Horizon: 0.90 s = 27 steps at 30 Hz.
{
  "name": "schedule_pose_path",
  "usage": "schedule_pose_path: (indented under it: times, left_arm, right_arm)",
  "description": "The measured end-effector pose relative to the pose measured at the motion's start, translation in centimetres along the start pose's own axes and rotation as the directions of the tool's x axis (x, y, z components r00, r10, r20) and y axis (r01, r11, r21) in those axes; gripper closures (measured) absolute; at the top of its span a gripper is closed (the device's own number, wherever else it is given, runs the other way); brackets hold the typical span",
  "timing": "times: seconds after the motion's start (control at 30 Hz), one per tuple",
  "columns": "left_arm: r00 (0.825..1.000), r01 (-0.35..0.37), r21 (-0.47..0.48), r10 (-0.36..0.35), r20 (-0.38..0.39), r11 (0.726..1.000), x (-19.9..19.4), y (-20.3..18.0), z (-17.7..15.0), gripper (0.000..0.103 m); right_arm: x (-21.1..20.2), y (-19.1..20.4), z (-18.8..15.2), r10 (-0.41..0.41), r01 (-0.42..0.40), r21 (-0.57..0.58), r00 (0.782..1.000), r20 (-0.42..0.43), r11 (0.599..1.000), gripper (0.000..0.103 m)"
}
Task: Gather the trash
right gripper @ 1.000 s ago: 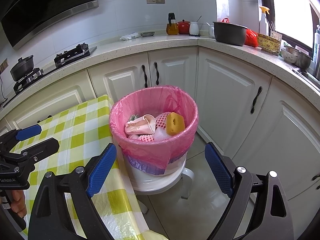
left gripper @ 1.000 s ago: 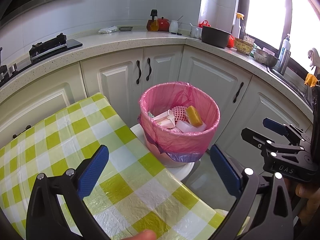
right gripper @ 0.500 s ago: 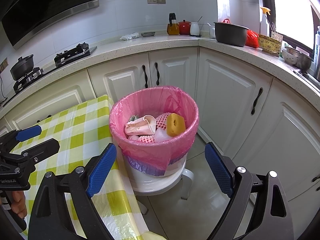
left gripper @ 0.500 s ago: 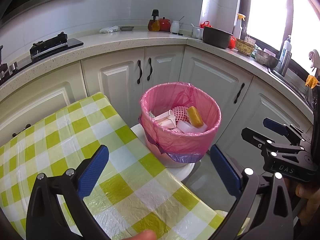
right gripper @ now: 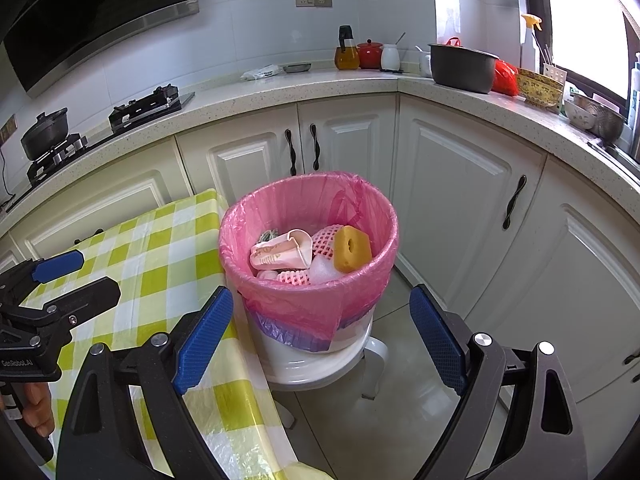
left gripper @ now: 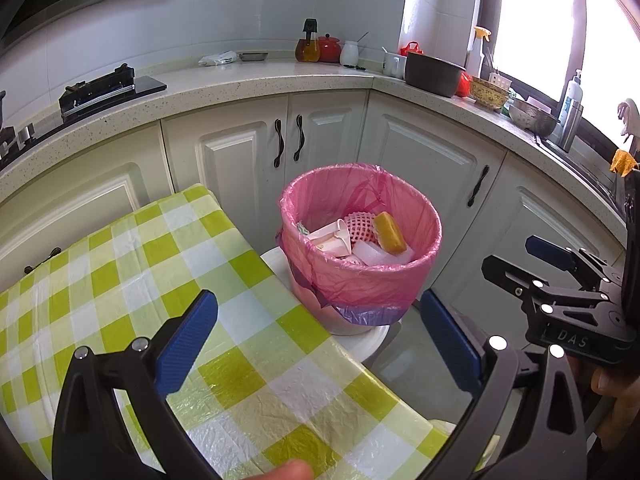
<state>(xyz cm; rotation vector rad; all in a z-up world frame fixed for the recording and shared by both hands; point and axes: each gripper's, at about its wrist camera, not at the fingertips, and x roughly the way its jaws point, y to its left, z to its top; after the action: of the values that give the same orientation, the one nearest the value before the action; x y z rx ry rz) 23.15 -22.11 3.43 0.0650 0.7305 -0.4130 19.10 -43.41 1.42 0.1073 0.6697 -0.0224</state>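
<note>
left claw (left gripper: 318, 338) and right claw (right gripper: 320, 332) still released and empty, bin (right gripper: 310, 280) unmoved

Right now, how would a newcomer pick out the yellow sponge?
Find the pink-lined bin on the white stool beside the checked table. Among its trash, the yellow sponge leans against the right wall: the only yellow piece, next to pink foam netting.

Almost nothing changes: the left gripper (left gripper: 318, 336) drifts slightly, so the pink-lined trash bin (left gripper: 360, 276) ahead of its open fingers sits marginally rightward in view.
</note>
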Motion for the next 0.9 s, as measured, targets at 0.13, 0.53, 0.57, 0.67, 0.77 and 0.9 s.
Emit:
schedule_pose_path:
  times: [0.13, 0.53, 0.57, 0.67, 0.77, 0.9]
  left_arm:
    - [1.0, 0.0, 0.001, 0.0, 0.0, 1.0, 0.01, 0.0, 0.01, 0.005]
    - [1.0, 0.002, 0.0, -0.002, 0.001, 1.0, 0.1, -0.09, -0.16, 0.005]
    - [1.0, 0.003, 0.0, -0.003, 0.002, 1.0, 0.12, -0.18, -0.17, 0.005]
    - [1.0, 0.003, 0.002, -0.003, 0.003, 1.0, 0.2, -0.34, -0.33, 0.005]
    - [1.0, 0.005, 0.001, -0.005, 0.001, 1.0, 0.26, -0.4, -0.42, 0.005]
    - [1.0, 0.005, 0.002, -0.005, 0.004, 1.0, 0.22, -0.35, -0.34, 0.005]
  right_arm:
    - [0.1, -0.01, -0.04, 0.0, 0.0, -0.002, 1.0, 0.001, 1.0, 0.018]
    - [-0.07, -0.03, -0.08, 0.001, 0.0, -0.008, 1.0, 0.011, 1.0, 0.018]
    - [-0.07, -0.03, -0.09, 0.001, -0.001, -0.007, 1.0, 0.011, 1.0, 0.018]
    - [-0.07, -0.02, -0.1, 0.001, -0.001, -0.009, 1.0, 0.012, 1.0, 0.018]
    - [-0.06, -0.01, -0.09, 0.002, -0.001, -0.009, 1.0, 0.011, 1.0, 0.018]
    - [-0.11, 0.0, -0.06, 0.001, -0.001, -0.008, 1.0, 0.012, 1.0, 0.018]
